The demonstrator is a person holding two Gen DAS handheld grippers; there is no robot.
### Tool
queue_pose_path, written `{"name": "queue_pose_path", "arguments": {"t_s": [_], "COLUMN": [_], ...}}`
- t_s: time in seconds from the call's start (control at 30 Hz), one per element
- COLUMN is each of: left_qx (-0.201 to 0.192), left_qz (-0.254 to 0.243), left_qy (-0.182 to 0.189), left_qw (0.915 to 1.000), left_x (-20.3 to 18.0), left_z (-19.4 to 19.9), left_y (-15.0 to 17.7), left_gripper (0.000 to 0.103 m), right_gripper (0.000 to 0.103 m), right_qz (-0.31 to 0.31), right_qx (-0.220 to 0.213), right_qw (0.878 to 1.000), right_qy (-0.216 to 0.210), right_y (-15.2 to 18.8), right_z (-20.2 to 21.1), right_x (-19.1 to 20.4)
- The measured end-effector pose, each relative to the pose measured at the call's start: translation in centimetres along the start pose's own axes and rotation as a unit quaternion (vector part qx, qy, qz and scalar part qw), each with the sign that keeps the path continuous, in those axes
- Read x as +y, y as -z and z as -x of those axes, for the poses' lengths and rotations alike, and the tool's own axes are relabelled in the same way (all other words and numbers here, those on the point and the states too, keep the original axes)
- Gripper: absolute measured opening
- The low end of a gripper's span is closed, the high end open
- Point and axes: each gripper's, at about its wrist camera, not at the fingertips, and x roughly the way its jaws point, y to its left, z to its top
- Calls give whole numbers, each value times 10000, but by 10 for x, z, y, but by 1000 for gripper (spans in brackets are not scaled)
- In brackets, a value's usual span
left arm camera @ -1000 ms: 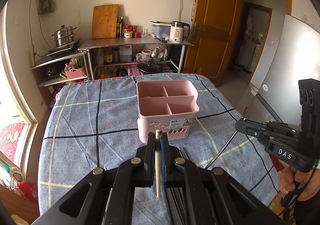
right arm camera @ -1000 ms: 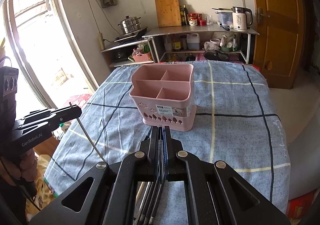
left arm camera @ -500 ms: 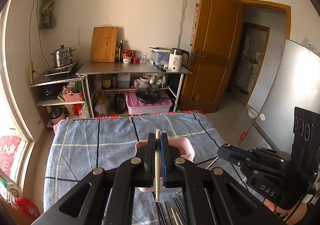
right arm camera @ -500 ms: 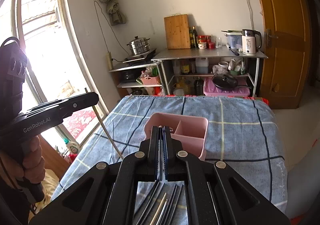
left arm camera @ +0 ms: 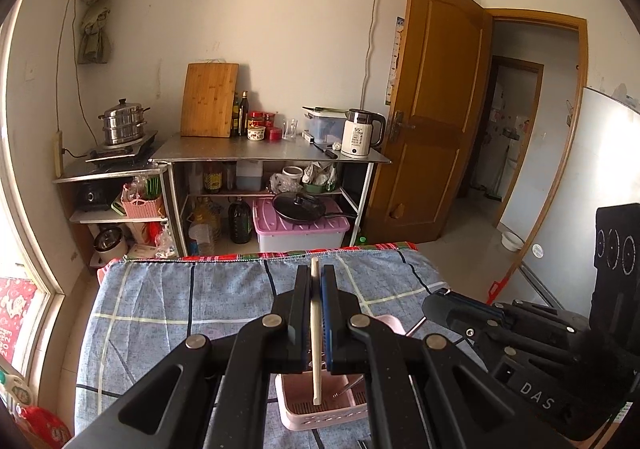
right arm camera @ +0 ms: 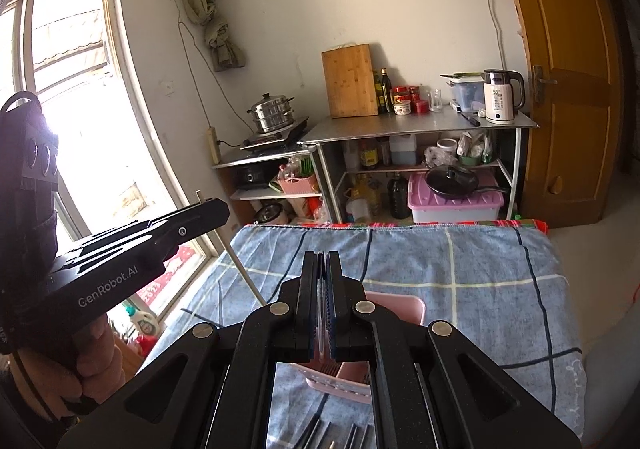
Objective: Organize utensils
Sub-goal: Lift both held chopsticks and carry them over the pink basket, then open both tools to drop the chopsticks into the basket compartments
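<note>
My left gripper is shut on a pale chopstick that runs lengthwise between its pads. The stick's lower end hangs over a compartment of the pink utensil holder, which lies mostly hidden beneath the fingers. My right gripper is shut on a thin metal chopstick that slants down-left toward the same holder. In the left wrist view the right gripper sits at the right. In the right wrist view the left gripper with its pale chopstick sits at the left, held by a hand. The holder peeks out behind my right fingers.
The table wears a blue checked cloth. Several dark utensils lie on it near the front edge. Beyond the table stand a metal shelf unit with a kettle and cutting board, a window at left and a wooden door.
Both grippers have lifted and drawn back with their chopsticks. The pink holder has slid from the middle of each view down under the fingers, and more of the room shows.
</note>
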Motion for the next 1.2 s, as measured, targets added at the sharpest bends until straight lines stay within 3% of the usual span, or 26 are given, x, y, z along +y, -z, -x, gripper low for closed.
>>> {"name": "queue_pose_path", "arguments": {"t_s": [0.33, 0.53, 0.73, 0.93, 1.2], "left_qx": [427, 521, 446, 282, 259], "left_qz": [163, 201, 250, 219, 226], "left_qy": [-142, -168, -214, -249, -210], "left_qw": [9989, 9983, 9985, 9991, 9992], "left_x": [22, 26, 26, 22, 18], "left_z": [-31, -31, -13, 20, 62], "left_y": [40, 50, 59, 73, 129], "left_gripper": [5, 9, 12, 12, 12], "right_gripper": [4, 5, 13, 13, 13], "right_qz": [-192, -239, -205, -199, -226], "right_qx": [614, 701, 577, 374, 393], "right_qw": [9979, 9971, 9980, 9990, 9988], "right_qy": [80, 149, 128, 163, 200], "right_y": [35, 45, 46, 54, 94], "right_z": [-39, -38, -22, 7, 42], "right_x": [-15, -18, -17, -17, -21]}}
